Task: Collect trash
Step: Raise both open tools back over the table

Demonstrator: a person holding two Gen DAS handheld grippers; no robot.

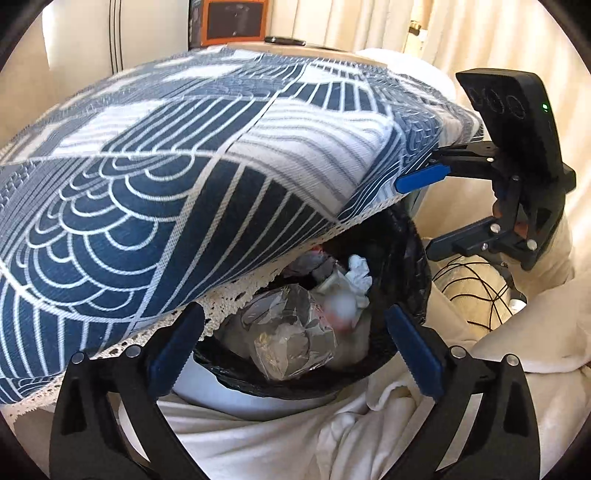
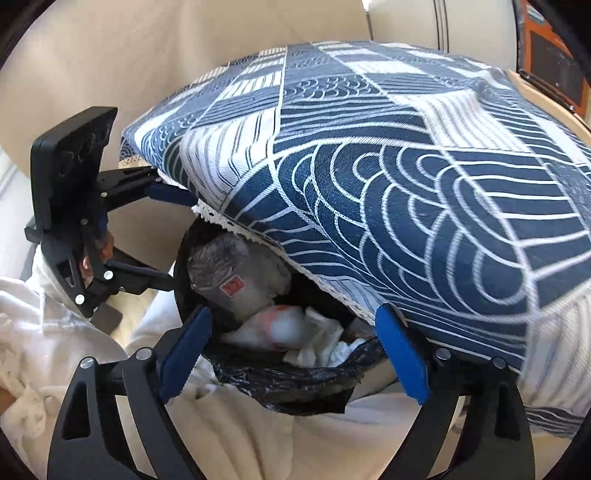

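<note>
A white trash bin (image 1: 236,397) lined with a black bag (image 1: 410,258) stands partly under a table draped with a blue-and-white patterned cloth (image 1: 184,166). It holds crumpled clear plastic (image 1: 291,332) and white tissues (image 1: 358,273); the same bag (image 2: 295,380) and trash (image 2: 236,280) show in the right wrist view. My left gripper (image 1: 295,354) is open and empty, just above the near rim. My right gripper (image 2: 291,354) is open and empty over the opposite rim; in the left view it (image 1: 424,214) is at the cloth edge. The left gripper (image 2: 173,240) shows in the right view.
Cream blankets (image 1: 280,439) surround the bin. Thin black cables (image 1: 476,284) lie on the blanket to the right. Cream curtains (image 1: 480,33) hang behind, and an orange-framed box (image 1: 236,22) stands past the table. The cloth (image 2: 406,184) overhangs much of the bin mouth.
</note>
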